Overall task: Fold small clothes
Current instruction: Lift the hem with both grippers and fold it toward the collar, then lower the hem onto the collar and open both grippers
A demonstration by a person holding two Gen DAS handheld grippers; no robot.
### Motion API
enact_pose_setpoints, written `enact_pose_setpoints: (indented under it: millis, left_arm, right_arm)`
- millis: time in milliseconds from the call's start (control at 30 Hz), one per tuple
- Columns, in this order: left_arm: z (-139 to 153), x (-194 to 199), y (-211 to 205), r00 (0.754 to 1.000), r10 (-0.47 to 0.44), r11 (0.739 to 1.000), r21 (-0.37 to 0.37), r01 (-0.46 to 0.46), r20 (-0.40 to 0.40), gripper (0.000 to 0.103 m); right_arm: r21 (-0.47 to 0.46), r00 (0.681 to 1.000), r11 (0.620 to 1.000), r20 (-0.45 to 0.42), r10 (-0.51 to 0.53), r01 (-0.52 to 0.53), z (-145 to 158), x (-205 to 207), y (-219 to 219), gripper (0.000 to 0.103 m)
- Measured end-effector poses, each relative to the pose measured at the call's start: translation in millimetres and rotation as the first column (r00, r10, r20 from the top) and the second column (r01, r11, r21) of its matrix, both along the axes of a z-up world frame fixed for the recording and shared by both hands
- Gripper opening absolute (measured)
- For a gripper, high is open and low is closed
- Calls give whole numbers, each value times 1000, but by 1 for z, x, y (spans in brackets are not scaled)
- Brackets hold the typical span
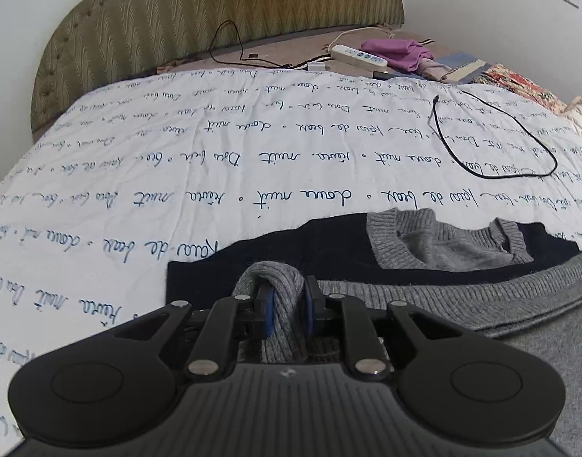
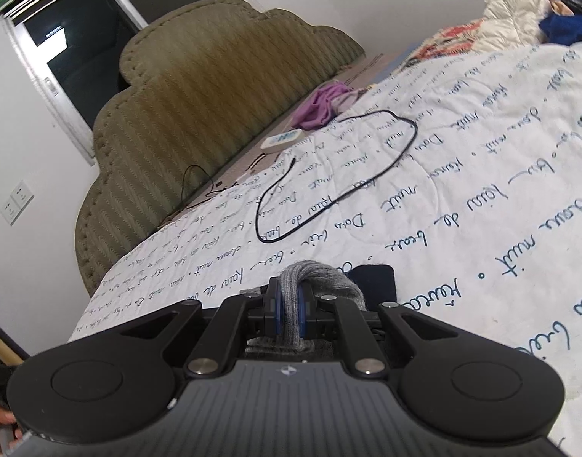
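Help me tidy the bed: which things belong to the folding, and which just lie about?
Folding:
grey and navy sweater
left gripper
right gripper

Lying about:
black cable
power strip
purple cloth
floral blanket

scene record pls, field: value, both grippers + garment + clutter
left gripper: shut on grey knit fold
right gripper: shut on grey knit fold
garment: grey and navy sweater, collar toward headboard
surface: white script-print quilt
clutter: black cable looped on quilt; power strip and purple cloth near headboard
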State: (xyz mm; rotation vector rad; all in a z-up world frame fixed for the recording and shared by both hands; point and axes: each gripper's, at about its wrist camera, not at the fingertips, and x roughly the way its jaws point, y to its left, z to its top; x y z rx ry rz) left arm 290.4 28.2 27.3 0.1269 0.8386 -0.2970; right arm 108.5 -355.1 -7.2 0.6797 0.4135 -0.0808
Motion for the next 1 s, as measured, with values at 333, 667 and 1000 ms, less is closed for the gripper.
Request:
enact_pose_setpoints:
  millis: [333, 667, 1000]
  left_arm:
    - [-1, 29, 55, 979, 103, 921, -354, -162, -178, 87]
    - [8, 27, 92, 967, 183, 908, -348, -235, -176, 87]
    - [18, -65, 47, 954, -294, 955, 29, 296, -49, 87]
  right_arm:
    - [154, 998, 988, -62, -14, 23, -27, 21, -15, 33]
    - [115, 998, 993, -52, 18, -12, -19, 36, -16, 65]
    - [121, 993, 988, -52, 105, -98, -3, 19, -11, 75]
